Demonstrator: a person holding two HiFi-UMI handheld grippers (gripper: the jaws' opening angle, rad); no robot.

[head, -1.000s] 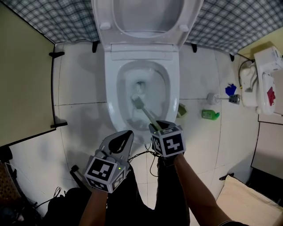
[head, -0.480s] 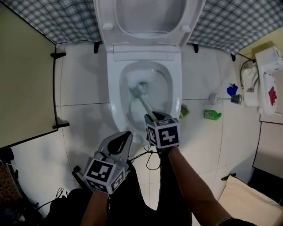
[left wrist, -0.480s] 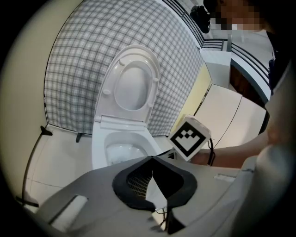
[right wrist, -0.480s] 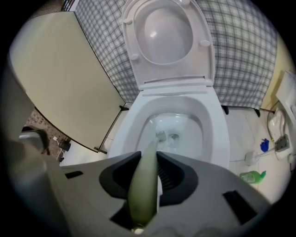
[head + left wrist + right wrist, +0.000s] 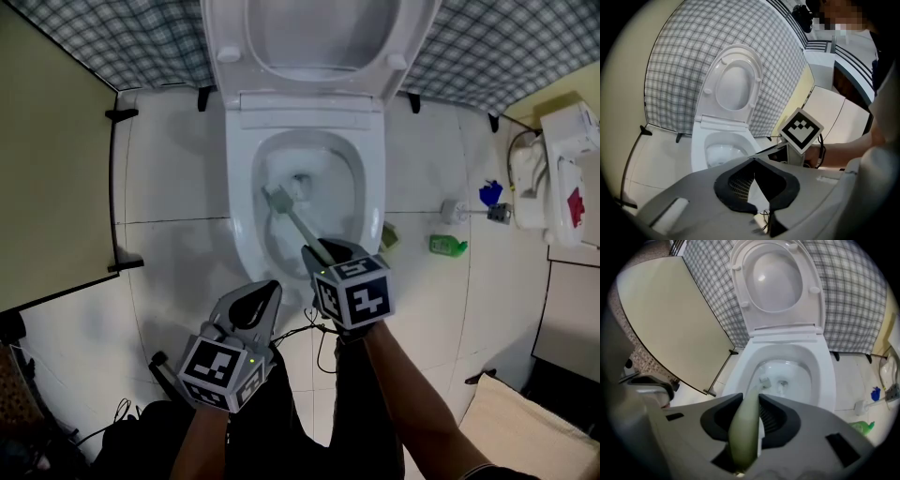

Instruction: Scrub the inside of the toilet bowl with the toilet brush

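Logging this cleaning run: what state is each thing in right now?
Toilet seat: raised
Toilet brush: handle gripped, head inside the bowl
Right gripper: shut on the toilet brush
Left gripper: shut, empty
Green bottle: lying on the floor

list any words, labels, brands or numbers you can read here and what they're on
No readable words, brands or numbers anywhere.
Marker cubes: black-and-white square patterns only, no letters.
Green bottle on the floor: any label is too small to read.
White unit at the right: a red mark, too blurred to read.
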